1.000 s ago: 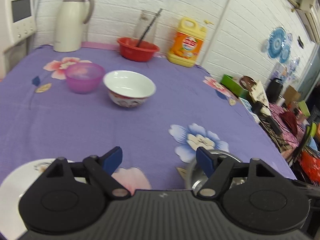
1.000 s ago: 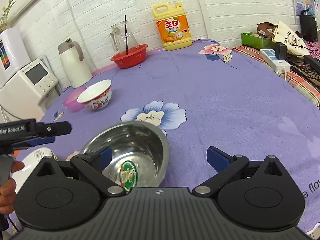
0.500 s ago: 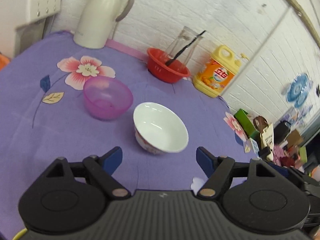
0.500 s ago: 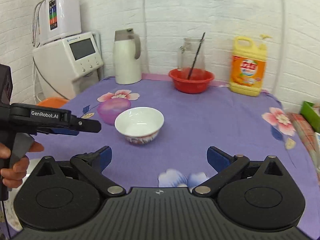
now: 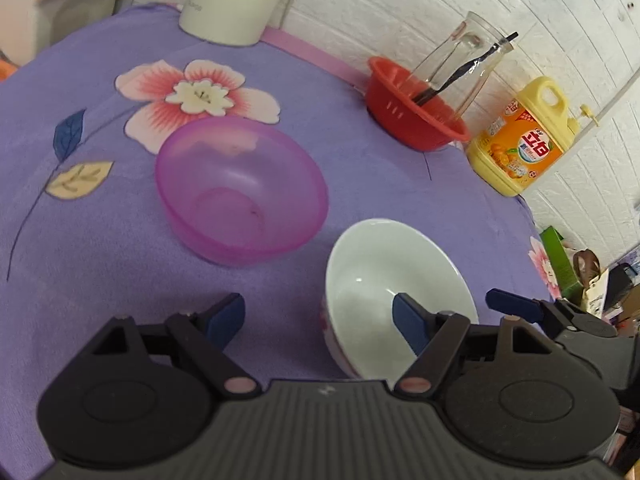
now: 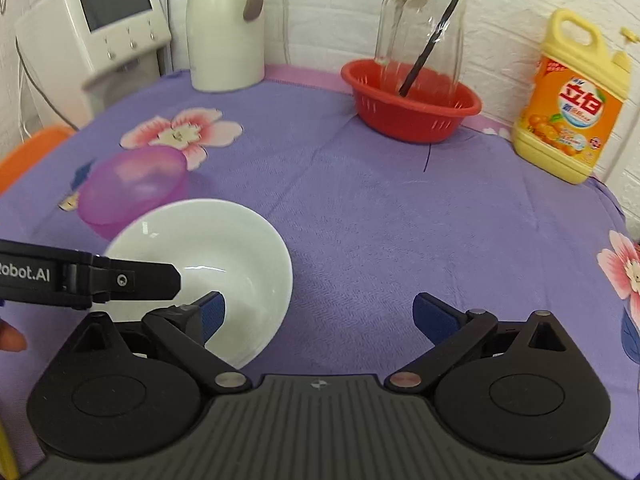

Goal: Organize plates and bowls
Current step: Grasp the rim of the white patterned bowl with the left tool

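A white bowl with a flowered outside stands on the purple flowered cloth, and a translucent pink bowl stands just to its left. My left gripper is open, its right finger over the white bowl's inside and its left finger outside the bowl's left wall. My right gripper is open, its left finger over the white bowl and its right finger over bare cloth. The pink bowl also shows behind it. The left gripper's body reaches in over the white bowl's left rim.
A red colander holding a glass jug and stirrer stands at the back by the wall. A yellow detergent bottle is at the back right, a white thermos at the back left, and a white appliance beside it.
Both grippers have moved forward and down to the white bowl, which now lies right under their fingers. The steel bowl and white plate seen a second ago are out of view.
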Available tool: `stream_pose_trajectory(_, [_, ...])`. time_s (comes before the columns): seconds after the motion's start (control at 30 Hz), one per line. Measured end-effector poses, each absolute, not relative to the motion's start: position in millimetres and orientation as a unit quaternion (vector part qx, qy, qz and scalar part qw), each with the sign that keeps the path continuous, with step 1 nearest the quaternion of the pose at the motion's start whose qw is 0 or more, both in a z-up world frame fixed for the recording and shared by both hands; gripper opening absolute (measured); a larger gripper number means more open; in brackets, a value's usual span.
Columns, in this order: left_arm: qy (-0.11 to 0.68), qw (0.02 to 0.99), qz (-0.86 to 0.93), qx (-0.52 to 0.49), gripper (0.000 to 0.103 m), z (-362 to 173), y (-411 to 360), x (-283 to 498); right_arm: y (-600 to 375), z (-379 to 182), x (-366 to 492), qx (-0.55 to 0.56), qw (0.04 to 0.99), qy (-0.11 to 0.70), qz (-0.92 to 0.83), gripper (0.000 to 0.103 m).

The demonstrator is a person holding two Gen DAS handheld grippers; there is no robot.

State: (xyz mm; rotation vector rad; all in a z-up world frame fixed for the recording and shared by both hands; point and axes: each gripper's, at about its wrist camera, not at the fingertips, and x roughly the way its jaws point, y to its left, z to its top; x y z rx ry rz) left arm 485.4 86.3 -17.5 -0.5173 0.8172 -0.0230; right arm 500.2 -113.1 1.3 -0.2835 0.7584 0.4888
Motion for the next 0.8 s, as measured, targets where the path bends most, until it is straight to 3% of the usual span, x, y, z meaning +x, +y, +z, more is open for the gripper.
stream_pose_trajectory(0.2, [0.394, 0.891, -0.012, -0.226, 0.075, -18.3, 79.6, 486.9, -106.5, -8.9, 508.5, -0.137, 0.885, 0.368, 0.249, 0.103])
stream_pose_trajectory(0.33, [0.383, 0.894, -0.012, -0.231, 0.07, -19.6, 76.7, 485.8, -100.6, -9.9, 505.3, -0.145, 0.888, 0.359, 0.247, 0.103])
stream_pose_trajectory(0.53, [0.376, 0.889, -0.04, -0.26, 0.039, -21.2, 75.5, 483.9, -106.1, -9.4, 500.1, -0.093, 0.88, 0.367, 0.287, 0.103])
stream_pose_trajectory(0.63, [0.374, 0.887, -0.046, -0.268, 0.027, -20.9, 73.6, 484.8, -100.5, -7.7, 494.0, -0.1, 0.879, 0.362, 0.293, 0.085])
stream_pose_trajectory(0.7, [0.373, 0.89, -0.048, -0.258, 0.025, -16.7, 69.4, 484.0, -96.6, -5.8, 491.9, -0.1, 0.876, 0.366, 0.297, 0.071])
stream_pose_trajectory(0.8, [0.379, 0.888, -0.052, -0.257, 0.025, -15.3, 69.5, 479.1, -92.2, -3.4, 485.3, -0.115, 0.874, 0.369, 0.293, 0.071])
